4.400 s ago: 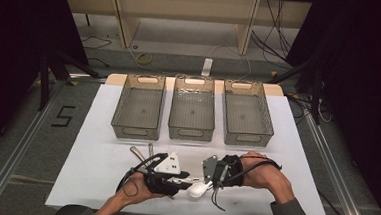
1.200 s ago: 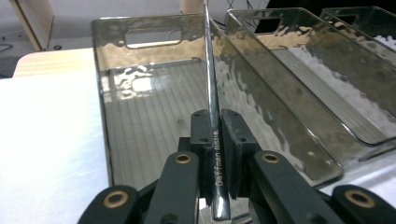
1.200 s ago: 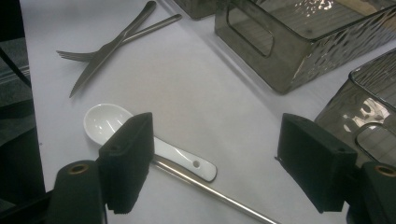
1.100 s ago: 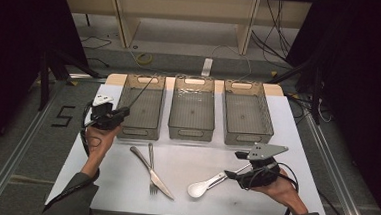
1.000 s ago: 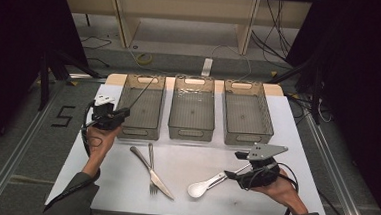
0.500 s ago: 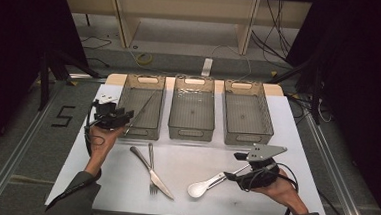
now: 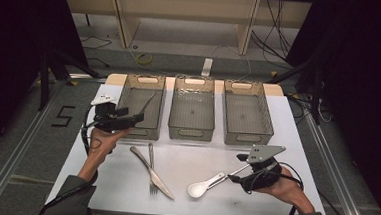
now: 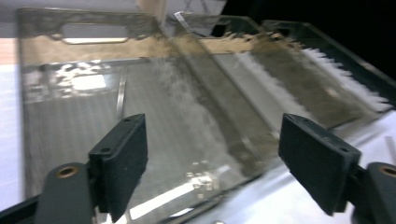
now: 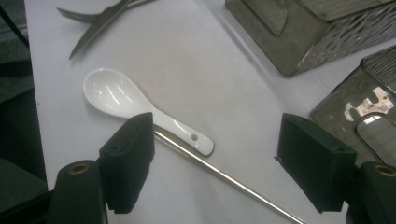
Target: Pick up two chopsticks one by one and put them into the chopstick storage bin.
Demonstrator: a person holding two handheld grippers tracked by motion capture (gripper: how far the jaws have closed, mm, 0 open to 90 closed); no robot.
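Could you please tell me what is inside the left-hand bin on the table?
One thin metal stick leans inside the left bin, its upper end toward the right wall. The bin's near wall hides its lower end.

Bright overhead light on the table [image 7: 283,118]; dark surroundings; motion-blurred, glary left bin [image 8: 140,116]

Three bins [image 7: 192,115] stand in a row along the far edge of the surface [image 7: 283,118], blocking it. The knife [image 7: 152,172], fork [image 7: 151,168] and spoon [image 7: 205,184] lie near the front edge. The middle strip between them is free.
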